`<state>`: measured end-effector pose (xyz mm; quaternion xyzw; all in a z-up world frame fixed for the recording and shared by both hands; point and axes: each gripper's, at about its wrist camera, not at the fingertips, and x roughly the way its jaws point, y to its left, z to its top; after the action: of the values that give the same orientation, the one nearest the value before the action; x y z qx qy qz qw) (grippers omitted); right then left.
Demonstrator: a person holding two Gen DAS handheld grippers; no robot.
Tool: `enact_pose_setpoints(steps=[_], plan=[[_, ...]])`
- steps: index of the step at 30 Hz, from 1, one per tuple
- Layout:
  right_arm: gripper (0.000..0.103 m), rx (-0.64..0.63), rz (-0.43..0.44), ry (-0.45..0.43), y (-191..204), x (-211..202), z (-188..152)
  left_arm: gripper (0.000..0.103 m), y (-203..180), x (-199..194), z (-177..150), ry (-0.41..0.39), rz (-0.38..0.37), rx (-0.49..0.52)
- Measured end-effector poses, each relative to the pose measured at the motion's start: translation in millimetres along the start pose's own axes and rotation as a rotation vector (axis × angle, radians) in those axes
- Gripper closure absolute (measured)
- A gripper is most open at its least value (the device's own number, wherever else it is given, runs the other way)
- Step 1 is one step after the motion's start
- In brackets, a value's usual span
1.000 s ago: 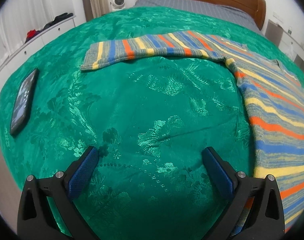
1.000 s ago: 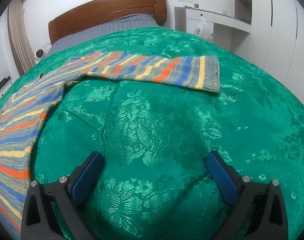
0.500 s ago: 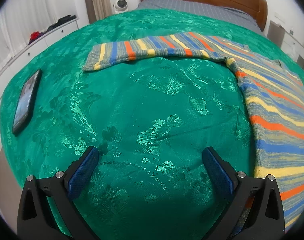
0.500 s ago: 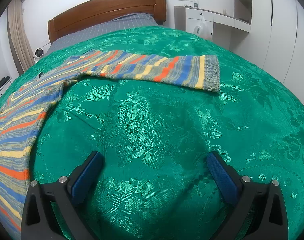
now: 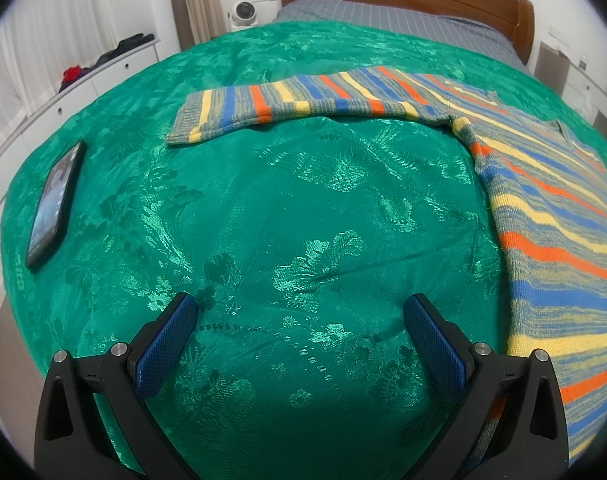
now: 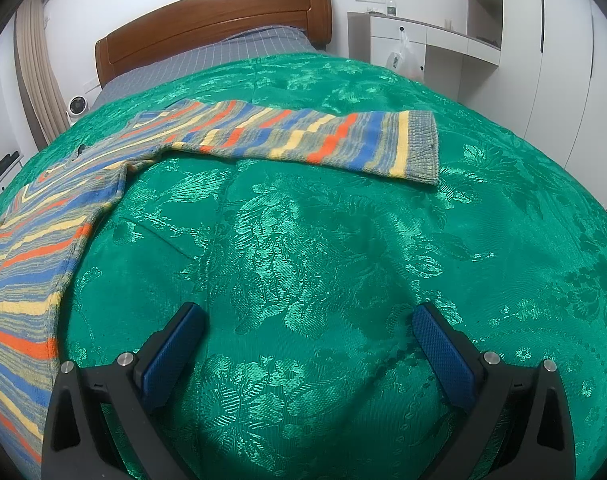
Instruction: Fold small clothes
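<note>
A striped knit sweater in blue, orange, yellow and grey lies flat on a green patterned bedspread. In the left wrist view its body runs down the right side and one sleeve stretches left. In the right wrist view the sweater body is at the left and the other sleeve stretches right, ending in a grey cuff. My left gripper is open and empty above bare bedspread, left of the sweater body. My right gripper is open and empty, right of the body and short of the sleeve.
A black phone lies on the bedspread at the left. A wooden headboard stands behind. White drawers line the left side, white cabinets the right. A small white fan sits by the curtain.
Both grippers have shifted slightly, so the sweater sits a little lower and nearer in both views. Both jaws stay open and the sweater has not moved.
</note>
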<state>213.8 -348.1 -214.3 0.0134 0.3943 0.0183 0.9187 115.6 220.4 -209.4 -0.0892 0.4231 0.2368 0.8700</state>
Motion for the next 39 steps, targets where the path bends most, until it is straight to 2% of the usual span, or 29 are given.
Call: enact_pose_setpoints(steps=[39], plan=[[0.0, 0.011, -0.026, 0.006, 3.8, 1.2, 0.0, 0.0, -0.7, -0.8, 2.4, 0.001, -0.001, 0.002]])
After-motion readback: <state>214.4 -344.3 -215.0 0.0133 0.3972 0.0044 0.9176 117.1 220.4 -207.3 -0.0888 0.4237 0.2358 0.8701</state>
